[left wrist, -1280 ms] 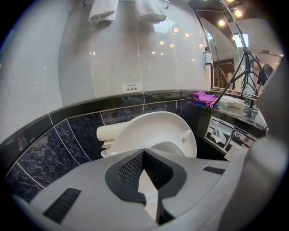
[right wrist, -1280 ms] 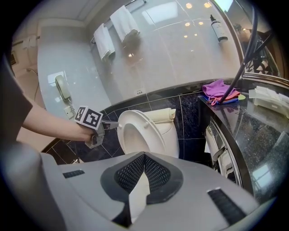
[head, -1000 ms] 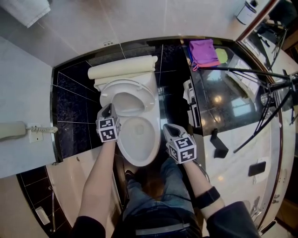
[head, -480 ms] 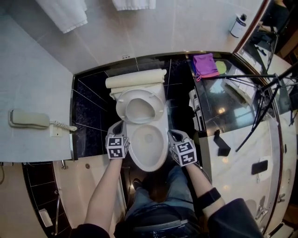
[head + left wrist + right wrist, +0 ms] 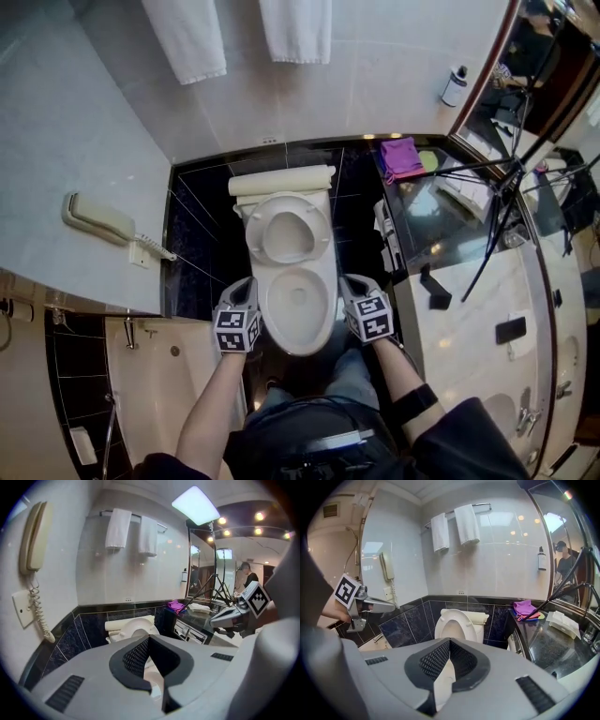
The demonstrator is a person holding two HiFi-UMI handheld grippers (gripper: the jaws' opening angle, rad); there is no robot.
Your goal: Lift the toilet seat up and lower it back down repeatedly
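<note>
Now seat (image 5: 286,234) upright, fwd of fingers (image 5: 246,291), apart

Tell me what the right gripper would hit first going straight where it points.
Likely the raised toilet seat, straight beyond the right gripper's shut jaws, though the bowl rim may come first.

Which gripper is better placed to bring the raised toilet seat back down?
Left, narrowly. The left gripper and right gripper are both shut and empty beside the toilet bowl, but the left sits nearer the upright toilet seat.
</note>
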